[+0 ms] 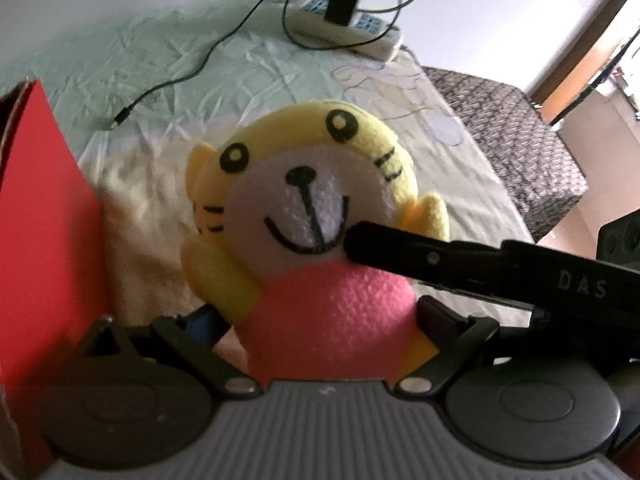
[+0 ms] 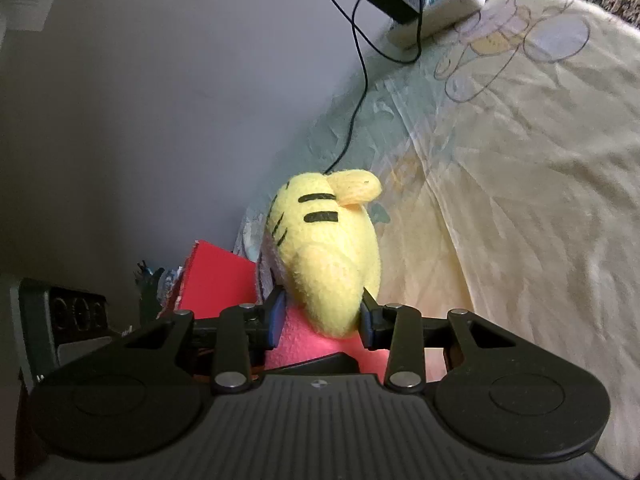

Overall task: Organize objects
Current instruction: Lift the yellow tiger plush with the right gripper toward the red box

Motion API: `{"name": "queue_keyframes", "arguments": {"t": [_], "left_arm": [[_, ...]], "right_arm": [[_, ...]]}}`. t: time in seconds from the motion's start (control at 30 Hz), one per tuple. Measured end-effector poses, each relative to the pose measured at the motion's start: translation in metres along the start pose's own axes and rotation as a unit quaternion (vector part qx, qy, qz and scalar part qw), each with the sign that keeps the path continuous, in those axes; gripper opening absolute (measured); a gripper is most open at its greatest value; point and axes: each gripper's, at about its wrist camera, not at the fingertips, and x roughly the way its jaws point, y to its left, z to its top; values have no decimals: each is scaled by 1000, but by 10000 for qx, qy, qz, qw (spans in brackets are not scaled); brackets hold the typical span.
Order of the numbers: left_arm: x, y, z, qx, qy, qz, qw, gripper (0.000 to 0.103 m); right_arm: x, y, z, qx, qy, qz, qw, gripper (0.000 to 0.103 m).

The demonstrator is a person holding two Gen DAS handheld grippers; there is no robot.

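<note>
Progress looks mid-way, judging by the scene: plush tiger [image 1: 304, 216] is off the bedsheet [image 1: 180, 80] and held up by both grippers, but not yet stowed; red box [image 1: 44, 208] stands just beside it, to the left in the left wrist view, and prob. is the destination, tho that's a guess. Left gripper [image 1: 320, 320] pinches the toy's pink lower body, w/ one finger each side of it, face pointing toward the cam. Right gripper [image 2: 322, 316] is clamped on the yellow head from the side/back; blue pads [image 2: 276, 312] press into the fabric. In the left view its black finger lies across the toy's cheek. So toy sits between both sets of fingers at once, upright-ish, above the sheet and touching neither sheet nor box as far as I can tell. Left to do: carry it over the box, lower, release. Other items in the box are dimly visible in the right view, can't ID them. Power strip [image 1: 348, 28] and cable [image 1: 168, 84] lie well apart at the far end of the bed.
</note>
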Motion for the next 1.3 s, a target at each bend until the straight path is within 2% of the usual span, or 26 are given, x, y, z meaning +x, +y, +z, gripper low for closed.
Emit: {"name": "queue_keyframes", "arguments": {"t": [0.33,0.63,0.9,1.13,1.3], "left_arm": [[-40,-23,-17,336,-352,-226,9986,96],[-80,-25,-35,497,-753,-375,9952,96],[-117,-2,-45,477,-1135,-259,9921,96],[-147,34,-50,390,-1466,-112,9884,96],[-160,67,-50,33,-1497,-474,9876,96]], "right_arm": [[-49,37,-27,-323,-443,-102,9984,39],[-63,69,-40,-584,-731,-44,9956,39],[-50,104,-55,-812,-832,220,9930,39],[-23,137,-64,-1040,-830,464,9900,39],[-2,157,-67,-1195,-904,561,9871,39]]}}
